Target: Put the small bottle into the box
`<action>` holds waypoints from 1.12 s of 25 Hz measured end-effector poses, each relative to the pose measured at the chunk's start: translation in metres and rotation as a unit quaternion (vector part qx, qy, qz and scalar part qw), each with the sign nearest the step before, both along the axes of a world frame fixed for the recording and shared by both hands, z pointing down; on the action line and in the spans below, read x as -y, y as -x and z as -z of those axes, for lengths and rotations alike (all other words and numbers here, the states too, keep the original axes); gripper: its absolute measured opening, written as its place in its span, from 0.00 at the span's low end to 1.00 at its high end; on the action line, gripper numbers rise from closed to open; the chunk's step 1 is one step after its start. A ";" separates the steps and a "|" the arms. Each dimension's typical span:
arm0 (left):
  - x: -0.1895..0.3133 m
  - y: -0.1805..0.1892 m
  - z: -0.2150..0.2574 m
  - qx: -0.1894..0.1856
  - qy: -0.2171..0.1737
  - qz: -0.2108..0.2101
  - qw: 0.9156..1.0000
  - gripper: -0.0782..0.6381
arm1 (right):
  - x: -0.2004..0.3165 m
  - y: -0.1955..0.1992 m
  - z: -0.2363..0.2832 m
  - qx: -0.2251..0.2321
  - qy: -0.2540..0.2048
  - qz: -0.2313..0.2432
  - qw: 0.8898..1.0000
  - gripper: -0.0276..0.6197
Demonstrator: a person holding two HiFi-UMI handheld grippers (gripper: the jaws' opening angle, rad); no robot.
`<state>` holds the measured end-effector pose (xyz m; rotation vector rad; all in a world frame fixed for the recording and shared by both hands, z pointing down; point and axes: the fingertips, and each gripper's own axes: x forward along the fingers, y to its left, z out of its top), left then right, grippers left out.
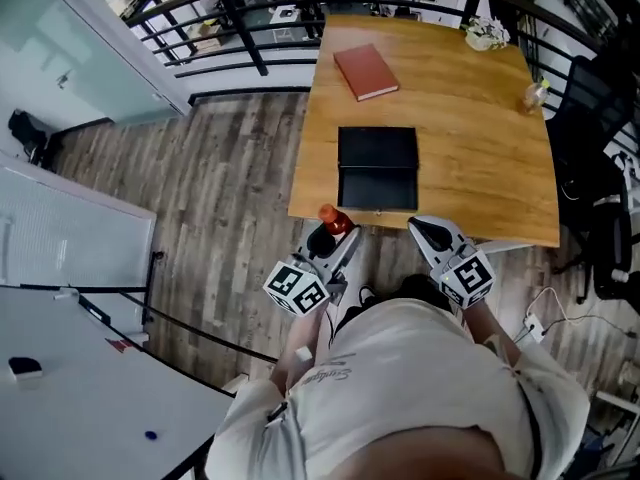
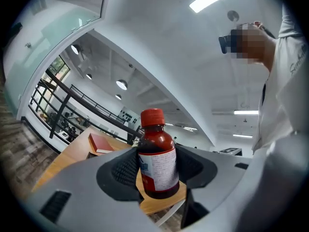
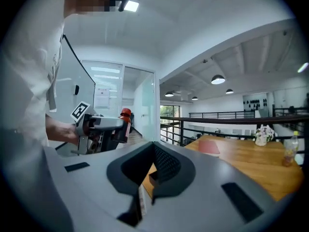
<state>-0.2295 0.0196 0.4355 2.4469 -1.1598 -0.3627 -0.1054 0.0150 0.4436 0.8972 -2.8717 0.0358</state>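
Note:
A small brown bottle [image 2: 155, 159] with a red cap and white label stands upright between the jaws of my left gripper [image 2: 157, 173], which is shut on it. In the head view the bottle [image 1: 333, 219] and left gripper [image 1: 334, 234] hover just off the wooden table's near edge [image 1: 330, 217], at the near-left corner of the black box [image 1: 346, 182]. The box lies open, its lid folded back. My right gripper [image 1: 432, 232] hangs shut and empty by the near edge, right of the box. The right gripper view shows its jaws [image 3: 148, 178] closed and the bottle [image 3: 125, 123] off to the left.
A red book [image 1: 365, 71] lies on the table beyond the box. White flowers [image 1: 487, 33] and a clear plastic bottle [image 1: 535, 95] stand at the far right. A black chair [image 1: 603, 178] is right of the table, a black railing [image 1: 250, 13] behind it.

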 end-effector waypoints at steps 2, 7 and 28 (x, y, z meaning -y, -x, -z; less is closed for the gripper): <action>0.008 -0.008 -0.005 -0.009 0.003 -0.018 1.000 0.44 | 0.000 -0.008 -0.005 -0.022 -0.001 -0.015 1.000 0.04; 0.036 -0.031 -0.018 -0.019 0.024 -0.054 0.998 0.44 | 0.016 -0.023 -0.006 0.006 0.022 -0.049 0.999 0.04; 0.158 -0.068 -0.014 0.068 0.066 -0.064 0.993 0.44 | 0.186 -0.038 -0.022 0.022 -0.001 -0.023 0.999 0.04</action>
